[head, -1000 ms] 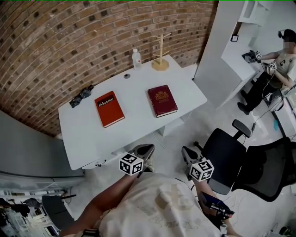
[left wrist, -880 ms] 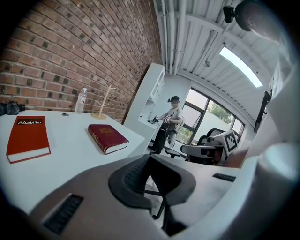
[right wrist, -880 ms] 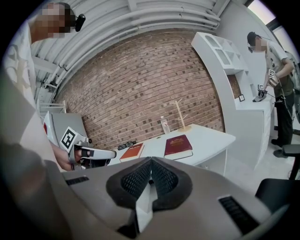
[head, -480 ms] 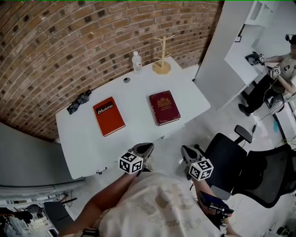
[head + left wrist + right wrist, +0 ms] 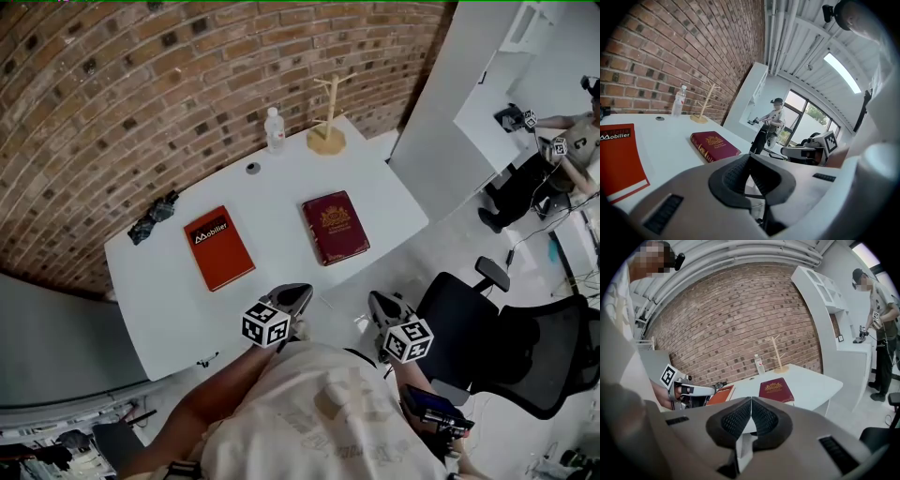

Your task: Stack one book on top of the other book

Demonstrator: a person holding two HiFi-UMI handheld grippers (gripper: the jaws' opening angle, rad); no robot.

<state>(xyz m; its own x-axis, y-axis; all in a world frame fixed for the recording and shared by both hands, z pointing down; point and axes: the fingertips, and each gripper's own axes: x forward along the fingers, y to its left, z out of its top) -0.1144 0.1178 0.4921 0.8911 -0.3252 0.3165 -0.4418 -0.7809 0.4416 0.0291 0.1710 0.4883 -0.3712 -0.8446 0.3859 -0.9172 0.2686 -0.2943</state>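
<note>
Lying flat and well apart on the white worktop (image 5: 272,192), the two books sat near the middle of the head view: the red book (image 5: 218,247) left of centre and the maroon book (image 5: 335,227) to its right, with bare worktop between them and neither one stacked. Along the worktop's upper edge, by the brick wall, stood a clear bottle (image 5: 273,129) and a wooden stand (image 5: 326,122), with a dark bundle (image 5: 153,217) at the upper left corner. The left gripper (image 5: 295,297) hung by the worktop's lower edge, below the books in the frame, its jaws pressed together on nothing. The right gripper (image 5: 382,306) hung to the right of it, off the worktop's edge, its jaws likewise closed and empty. A black office chair (image 5: 469,323) stood at the lower right.
</note>
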